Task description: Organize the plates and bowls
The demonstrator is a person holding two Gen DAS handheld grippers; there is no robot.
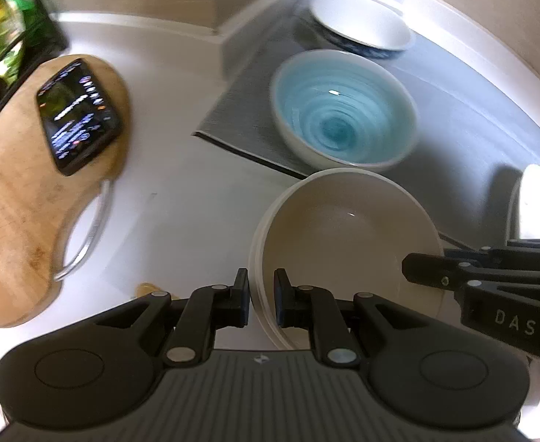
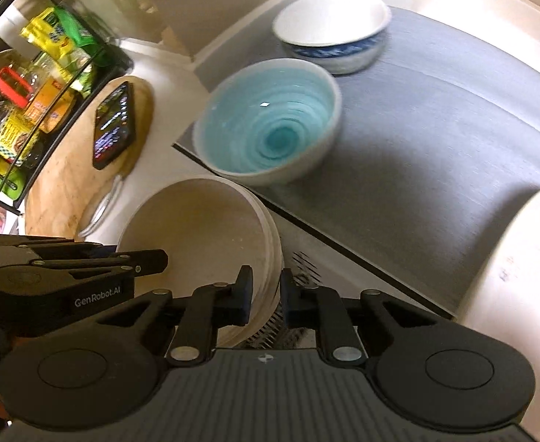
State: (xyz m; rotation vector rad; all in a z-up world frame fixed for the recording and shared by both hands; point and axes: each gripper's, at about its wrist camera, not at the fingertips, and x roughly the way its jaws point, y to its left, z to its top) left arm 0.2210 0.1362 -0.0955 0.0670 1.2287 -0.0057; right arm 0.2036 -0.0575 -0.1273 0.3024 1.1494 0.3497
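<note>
Across the far right of the white worktop (image 1: 166, 199) lies a grey mat (image 2: 435, 140), the largest thing on it. At the left sits a wooden cutting board (image 1: 8, 221) with a metal loop handle, and a phone (image 1: 76, 114) with its screen lit lies on the board's far end. Beyond the board, in the right wrist view, a black wire rack (image 2: 1, 118) holds bottles and yellow and green packets.

On the mat stand two bowls. A blue swirl bowl (image 2: 270, 125) sits at the mat's near left edge, upright. Farther back, a white bowl with a blue-patterned outside (image 2: 332, 33) stands near the far corner, apart from the swirl bowl. At the right edge of the right wrist view part of a large pale rounded vessel (image 2: 520, 265) shows, too cropped to name.

Nearest of all is a stack of cream bowls (image 1: 343, 243), nested one in another, just off the near left corner of the mat, tilted with the opening turned towards the far side. Whether it rests on the worktop cannot be told.

Both tongs are clamped on this stack's rim. The left tongs (image 1: 261, 300) pinch its near left rim, one pad inside and one outside. The right tongs (image 2: 266, 293) pinch the opposite rim likewise.
</note>
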